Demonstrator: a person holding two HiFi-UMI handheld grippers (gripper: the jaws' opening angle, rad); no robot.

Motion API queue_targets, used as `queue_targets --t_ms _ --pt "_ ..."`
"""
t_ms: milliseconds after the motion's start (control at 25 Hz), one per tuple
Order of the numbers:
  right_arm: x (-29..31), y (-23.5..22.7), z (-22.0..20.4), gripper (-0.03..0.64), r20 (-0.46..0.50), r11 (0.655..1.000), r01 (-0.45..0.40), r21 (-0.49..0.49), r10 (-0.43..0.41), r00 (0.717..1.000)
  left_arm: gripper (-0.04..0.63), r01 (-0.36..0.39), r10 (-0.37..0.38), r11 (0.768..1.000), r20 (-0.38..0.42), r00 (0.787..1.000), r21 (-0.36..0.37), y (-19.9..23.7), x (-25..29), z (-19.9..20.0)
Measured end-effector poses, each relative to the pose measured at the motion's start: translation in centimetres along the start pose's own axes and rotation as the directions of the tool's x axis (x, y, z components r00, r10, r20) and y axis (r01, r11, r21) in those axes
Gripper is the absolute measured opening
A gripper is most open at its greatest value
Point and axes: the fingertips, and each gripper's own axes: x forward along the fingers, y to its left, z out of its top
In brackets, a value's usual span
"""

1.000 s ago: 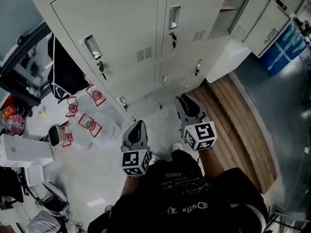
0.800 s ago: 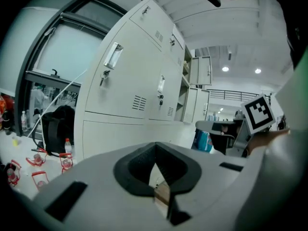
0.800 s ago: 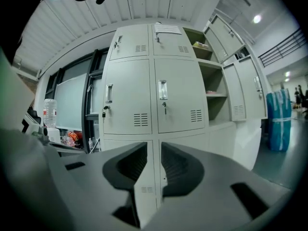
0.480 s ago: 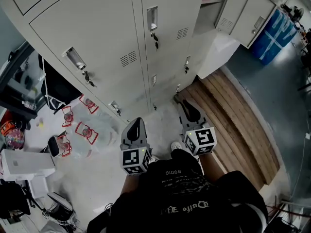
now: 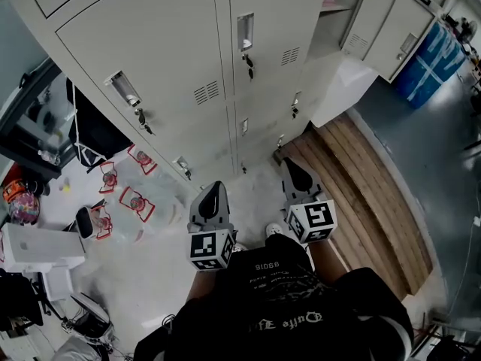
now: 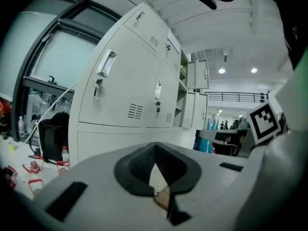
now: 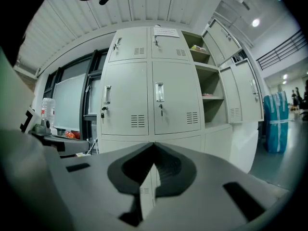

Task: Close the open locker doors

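Left gripper [image 5: 214,194] and right gripper [image 5: 294,173] are hanging clenched and empty, the right having just closed; blunt tips risk skidding off the upper-right open locker doors [image 5: 366,22].

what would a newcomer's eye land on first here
A wall of pale grey lockers fills the top of the head view, and at its right end two doors hang open. On the floor at left lie red-framed items, and a blue bundle stands at far right.
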Motion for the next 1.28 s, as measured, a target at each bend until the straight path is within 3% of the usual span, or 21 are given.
queue_targets --t_ms 240,480,640,880,1080,1280 --pt "0.0 -0.1 -0.1 0.005 -0.003 1.0 0.008 0.0 -0.008 1.0 0.006 -0.029 0.029 0.999 0.006 1.0 -0.041 1.1 0.0 0.1" --pt "-1.2 -1.4 -1.2 0.005 -0.037 0.999 0.048 0.009 -0.048 0.998 0.006 0.014 -0.015 0.998 -0.011 1.0 -0.058 -0.1 0.8 -0.8" --pt "-2.1 -4.1 -1.8 0.005 -0.055 0.997 0.081 0.016 -0.08 0.995 0.006 0.048 -0.05 0.998 -0.048 0.998 -0.028 -2.3 2.0 -1.7" --pt "-2.7 -11.1 -1.2 0.005 -0.029 0.989 0.139 0.051 -0.138 0.99 0.006 0.099 -0.1 0.995 -0.08 0.992 -0.014 -7.5 6.1 -2.4" --pt "-2.2 -20.4 -0.4 0.005 -0.026 0.991 0.129 0.025 -0.128 0.991 0.006 0.075 -0.076 0.997 -0.063 0.995 -0.029 -13.1 12.5 -2.1" --pt "-2.4 -29.2 0.7 0.005 -0.02 0.987 0.158 0.032 -0.157 0.987 0.006 0.077 -0.077 0.997 -0.067 0.995 0.004 -18.5 17.9 -1.6"
